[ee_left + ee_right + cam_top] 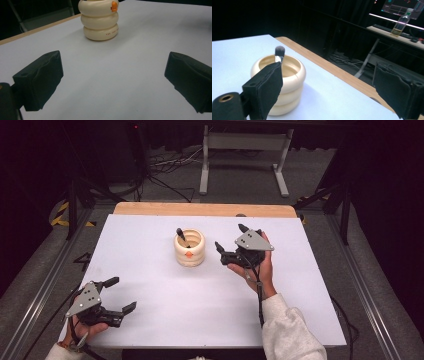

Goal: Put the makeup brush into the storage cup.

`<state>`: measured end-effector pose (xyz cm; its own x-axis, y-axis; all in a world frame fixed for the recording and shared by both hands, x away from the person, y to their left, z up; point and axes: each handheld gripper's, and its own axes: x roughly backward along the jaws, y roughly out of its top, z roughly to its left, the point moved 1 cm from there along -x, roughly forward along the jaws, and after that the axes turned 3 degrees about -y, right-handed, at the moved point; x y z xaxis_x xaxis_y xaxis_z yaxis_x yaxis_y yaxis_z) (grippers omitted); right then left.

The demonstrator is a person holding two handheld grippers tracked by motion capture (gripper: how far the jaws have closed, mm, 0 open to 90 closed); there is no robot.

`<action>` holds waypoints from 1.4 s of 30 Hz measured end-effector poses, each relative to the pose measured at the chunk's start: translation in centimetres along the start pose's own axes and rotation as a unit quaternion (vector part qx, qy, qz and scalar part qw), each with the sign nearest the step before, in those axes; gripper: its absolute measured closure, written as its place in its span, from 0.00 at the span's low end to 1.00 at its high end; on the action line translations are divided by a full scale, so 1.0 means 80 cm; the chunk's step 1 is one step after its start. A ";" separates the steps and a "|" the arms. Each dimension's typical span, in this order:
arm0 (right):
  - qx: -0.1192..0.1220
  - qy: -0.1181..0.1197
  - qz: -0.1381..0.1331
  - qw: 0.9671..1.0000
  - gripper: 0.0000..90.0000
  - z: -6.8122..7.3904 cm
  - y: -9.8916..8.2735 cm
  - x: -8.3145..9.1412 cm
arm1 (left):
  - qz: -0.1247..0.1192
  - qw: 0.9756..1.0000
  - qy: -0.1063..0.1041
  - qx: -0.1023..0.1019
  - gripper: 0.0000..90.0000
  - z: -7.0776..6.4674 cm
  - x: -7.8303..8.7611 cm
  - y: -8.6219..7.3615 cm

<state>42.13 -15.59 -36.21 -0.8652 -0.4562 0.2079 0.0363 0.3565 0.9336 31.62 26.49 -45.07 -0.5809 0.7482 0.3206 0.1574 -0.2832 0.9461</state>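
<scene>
A glossy cream cup [189, 249] shaped like three stacked rings stands mid-counter [150, 285], a dark-bristled brush [180, 236] leaning inside. The right hand-held gripper [231, 239], jaws spread and empty, hovers just beside its right; the left hand-held gripper [120, 295], also open, sits well apart.

Black hand-held gripper [230, 238] (grey plate), white sleeve [289, 334].

Only the ribbed holder [189, 248] with its brush [180, 236] interrupts the table [150, 285].
</scene>
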 end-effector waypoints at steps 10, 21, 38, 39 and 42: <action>0.005 0.001 0.004 1.000 0.11 -0.005 -0.012 0.012 | 0.000 1.000 0.001 0.002 0.03 0.000 -0.001 0.000; 0.014 -0.007 0.006 1.000 0.11 -0.013 -0.021 0.031 | 0.001 1.000 0.003 -0.001 0.03 -0.001 -0.001 0.000; 0.018 -0.012 0.007 1.000 0.10 -0.027 -0.041 0.059 | 0.001 1.000 0.003 0.001 0.03 -0.001 0.000 0.000; 0.019 -0.013 0.006 1.000 0.10 -0.028 -0.043 0.060 | 0.001 1.000 0.003 0.001 0.03 -0.001 0.000 0.000; 0.014 -0.007 0.006 1.000 0.10 -0.030 -0.048 0.063 | 0.002 1.000 0.003 0.000 0.03 -0.002 -0.001 0.000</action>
<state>38.83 -21.23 -38.05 -0.8717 -0.4402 0.2152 0.0329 0.3855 0.9221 31.54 26.38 -45.07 -0.5846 0.7437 0.3241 0.1599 -0.2860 0.9448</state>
